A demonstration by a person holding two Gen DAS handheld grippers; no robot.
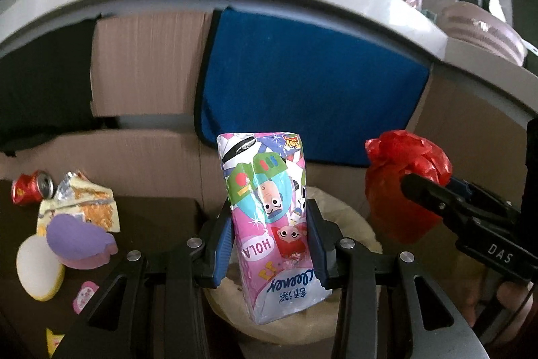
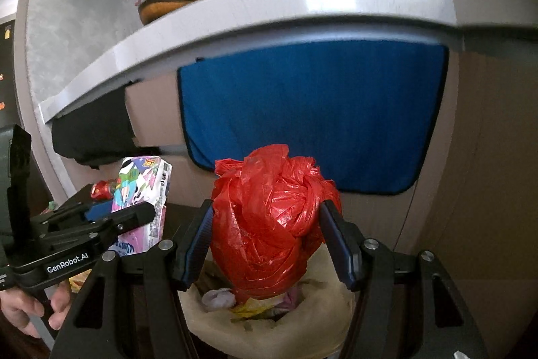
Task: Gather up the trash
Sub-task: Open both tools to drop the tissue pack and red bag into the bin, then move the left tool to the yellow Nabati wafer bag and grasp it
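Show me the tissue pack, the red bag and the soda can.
tissue pack (image 1: 269,217), left wrist view, middle of its printed front.
red bag (image 2: 272,221), right wrist view, centre of the crumpled plastic.
soda can (image 1: 32,187), left wrist view, its red side.

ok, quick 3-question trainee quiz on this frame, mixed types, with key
1. True or false: the left gripper holds a red plastic bag.
2. What sits below both held items? A) bin B) sink C) drawer
3. Fill in: the soda can on the dark table is ___ in colour.

Key: 1 false, it holds the tissue pack; the right gripper holds the red bag. 2 A. 3 red.
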